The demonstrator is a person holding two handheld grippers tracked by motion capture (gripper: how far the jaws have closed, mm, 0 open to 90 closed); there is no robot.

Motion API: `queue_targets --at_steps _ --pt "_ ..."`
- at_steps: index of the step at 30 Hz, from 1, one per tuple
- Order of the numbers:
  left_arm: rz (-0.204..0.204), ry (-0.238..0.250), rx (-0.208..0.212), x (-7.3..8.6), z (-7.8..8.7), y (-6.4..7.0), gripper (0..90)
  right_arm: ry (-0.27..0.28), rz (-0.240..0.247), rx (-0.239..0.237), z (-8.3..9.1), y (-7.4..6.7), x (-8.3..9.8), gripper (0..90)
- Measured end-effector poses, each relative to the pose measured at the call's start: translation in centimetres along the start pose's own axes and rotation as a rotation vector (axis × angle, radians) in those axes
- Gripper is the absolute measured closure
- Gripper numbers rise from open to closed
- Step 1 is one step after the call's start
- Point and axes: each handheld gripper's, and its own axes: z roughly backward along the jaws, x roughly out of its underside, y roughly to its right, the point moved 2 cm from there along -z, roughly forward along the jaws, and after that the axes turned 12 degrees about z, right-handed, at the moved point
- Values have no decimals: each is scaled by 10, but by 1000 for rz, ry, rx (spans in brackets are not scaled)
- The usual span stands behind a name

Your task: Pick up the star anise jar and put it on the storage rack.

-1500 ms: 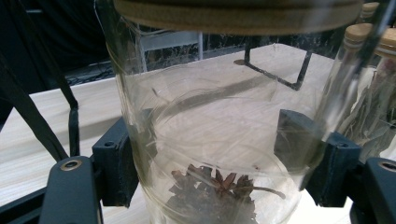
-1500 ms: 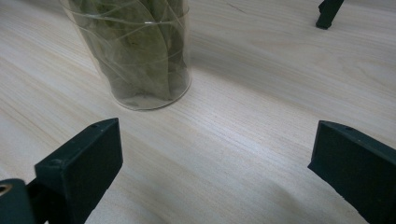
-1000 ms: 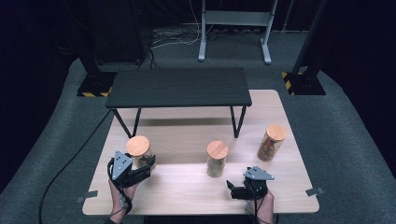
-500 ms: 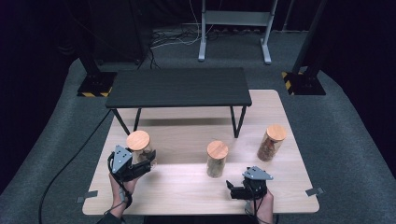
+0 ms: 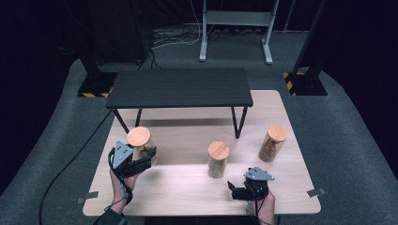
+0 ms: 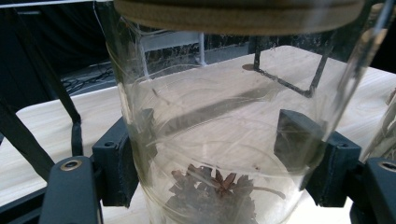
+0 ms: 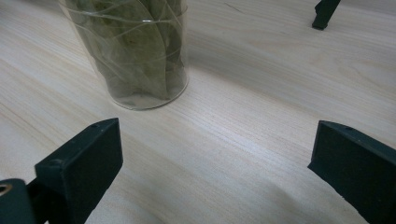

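Lid (image 6: 238, 11) cropped above jar (image 6: 224, 140) (gripped).

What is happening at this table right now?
A person works at a wooden table with a gripper in each hand. The left gripper is shut on the left jar, a glass jar with a wooden lid and dark star-shaped spices at the bottom. The right gripper is open above the bare table, near the middle jar, which holds green leaves. A third jar stands untouched at the right.

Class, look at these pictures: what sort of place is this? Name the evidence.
Probably a recording studio or lab, not a kitchen: black surroundings, grey carpet, metal stand legs, loose cables, and a staged wooden table with corked jars.
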Motion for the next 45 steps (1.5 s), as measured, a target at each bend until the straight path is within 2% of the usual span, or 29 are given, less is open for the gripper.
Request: queue_targets --at_steps 24,45 --pt "12 23 -1 -19 -9 -5 251 -4 -1 -4 0 0 0 13" --pt "5 10 -1 -34 -22 -5 251 -8 2 -4 -1 0 0 13"
